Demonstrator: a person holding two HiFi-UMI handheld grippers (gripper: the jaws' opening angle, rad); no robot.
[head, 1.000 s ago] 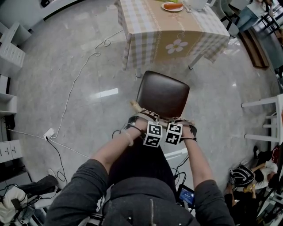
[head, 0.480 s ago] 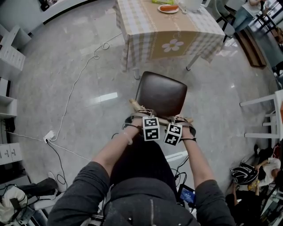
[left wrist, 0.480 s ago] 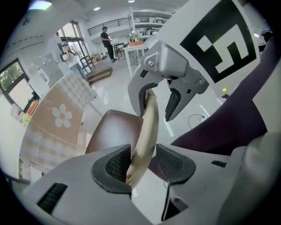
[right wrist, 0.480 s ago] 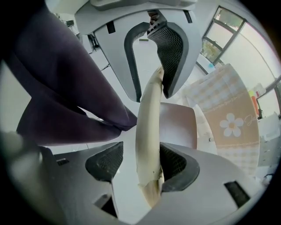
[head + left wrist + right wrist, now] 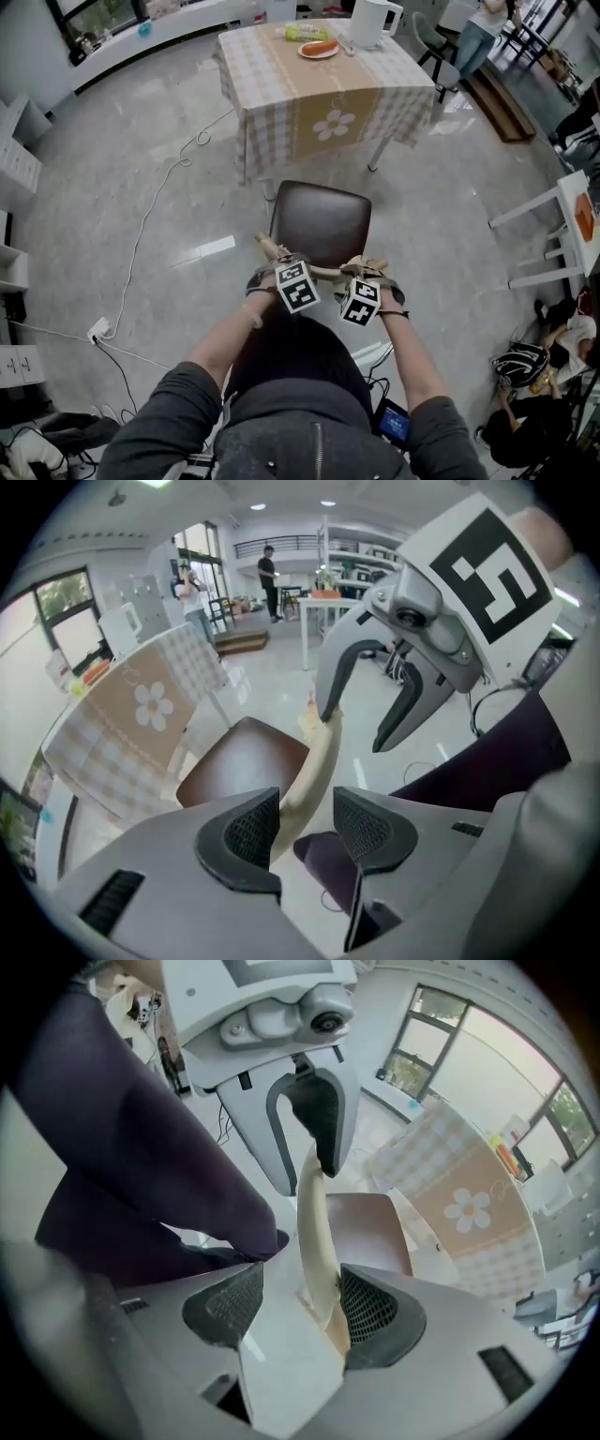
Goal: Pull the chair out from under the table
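both grippers released on the back rail of the brown chair (image 5: 319,223), which stands out on the floor, just clear of the checked-cloth worktop (image 5: 281,84).

the left gripper (image 5: 305,829) and right gripper (image 5: 298,1309) have just been opening. each now has the pale back rail (image 5: 314,757) between its pads without clamping it, though the rail lies close against one pad of the right gripper. the pull looks done, so the careful move is to lift both grippers off together without hooking the rail and tipping the chair. bare floor (image 5: 450,225) lies open on both sides. a white cable (image 5: 150,211) trails well to the left, a second white table (image 5: 569,202) stands well to the right, and the person's legs (image 5: 300,356) are directly behind the chair.
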